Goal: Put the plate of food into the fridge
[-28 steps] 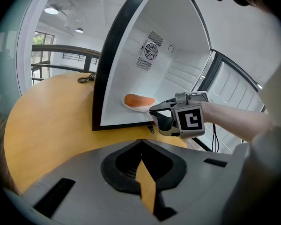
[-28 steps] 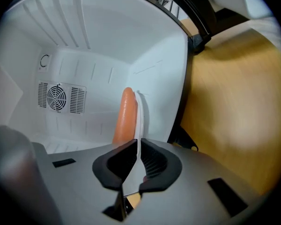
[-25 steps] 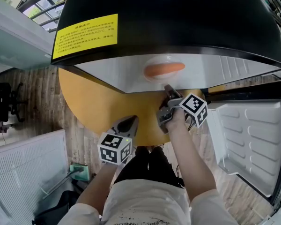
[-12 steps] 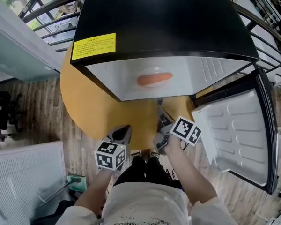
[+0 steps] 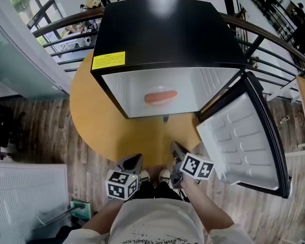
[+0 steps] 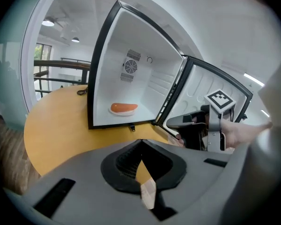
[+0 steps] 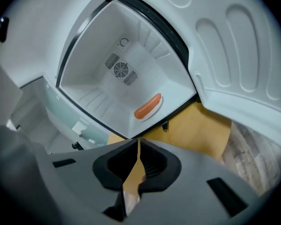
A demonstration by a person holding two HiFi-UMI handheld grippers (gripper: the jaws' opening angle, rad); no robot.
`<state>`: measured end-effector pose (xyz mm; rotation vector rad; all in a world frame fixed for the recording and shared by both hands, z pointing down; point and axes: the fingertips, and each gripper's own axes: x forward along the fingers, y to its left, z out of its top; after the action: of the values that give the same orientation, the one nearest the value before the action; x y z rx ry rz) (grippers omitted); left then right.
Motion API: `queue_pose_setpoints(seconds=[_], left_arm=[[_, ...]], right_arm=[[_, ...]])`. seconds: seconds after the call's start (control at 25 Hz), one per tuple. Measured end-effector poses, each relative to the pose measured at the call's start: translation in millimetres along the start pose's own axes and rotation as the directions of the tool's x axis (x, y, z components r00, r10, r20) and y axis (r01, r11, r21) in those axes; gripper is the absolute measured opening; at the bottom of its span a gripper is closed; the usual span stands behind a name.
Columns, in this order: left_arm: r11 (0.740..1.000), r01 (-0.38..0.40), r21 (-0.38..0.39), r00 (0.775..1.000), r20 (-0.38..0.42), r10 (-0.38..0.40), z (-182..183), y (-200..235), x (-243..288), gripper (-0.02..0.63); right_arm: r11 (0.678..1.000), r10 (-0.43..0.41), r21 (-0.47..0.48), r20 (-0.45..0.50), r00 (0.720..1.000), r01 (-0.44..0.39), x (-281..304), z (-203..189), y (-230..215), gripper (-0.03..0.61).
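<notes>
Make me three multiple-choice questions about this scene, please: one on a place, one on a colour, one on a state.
1. Where does the plate of food lie, relative to the fridge?
A. on the table in front of it
B. inside it, on its floor
C. on its top

2. What colour is the sticker on the fridge's top?
A. red
B. blue
C. yellow

3. How does the fridge door stand?
A. wide open
B. shut
C. taken off

Answers:
1 B: the plate shows on the white floor inside the fridge.
2 C: the label stands out yellow against the black top.
3 A: the door is swung out to the person's right, with its white inner side in view.
</notes>
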<state>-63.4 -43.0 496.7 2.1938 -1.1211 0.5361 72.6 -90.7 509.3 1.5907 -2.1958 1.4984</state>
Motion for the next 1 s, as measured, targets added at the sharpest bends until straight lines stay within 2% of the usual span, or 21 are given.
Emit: queue_pose_setpoints(seconds=[0.16, 0.32, 0.48, 1.0], left_arm=[[1.0, -0.021, 0.006, 0.999, 0.028, 0.021, 4, -12, -11, 0.023], [0.999, -0.037, 0.003, 0.998, 0.056, 0.037, 8, -19, -17, 0.023], [0.999, -0.047, 0.012, 0.998, 0.052, 0.046, 6, -27, -21, 0.023], [0.996, -0.088, -0.01, 0.992, 0.093, 0.089, 3, -40, -26, 0.023]], right_arm=[[0.99, -0.028, -0.138, -0.006, 1.0, 0.027, -27, -12, 8, 0.035], [0.972, -0.028, -0.232, -0.01, 1.0, 0.025, -42, -26, 14, 0.035], [0.949, -0.033, -0.314, -0.015, 0.999, 0.026, -52, -35, 21, 0.034], [0.904, -0.049, -0.425, 0.006, 0.999, 0.047, -59, -32, 25, 0.034]])
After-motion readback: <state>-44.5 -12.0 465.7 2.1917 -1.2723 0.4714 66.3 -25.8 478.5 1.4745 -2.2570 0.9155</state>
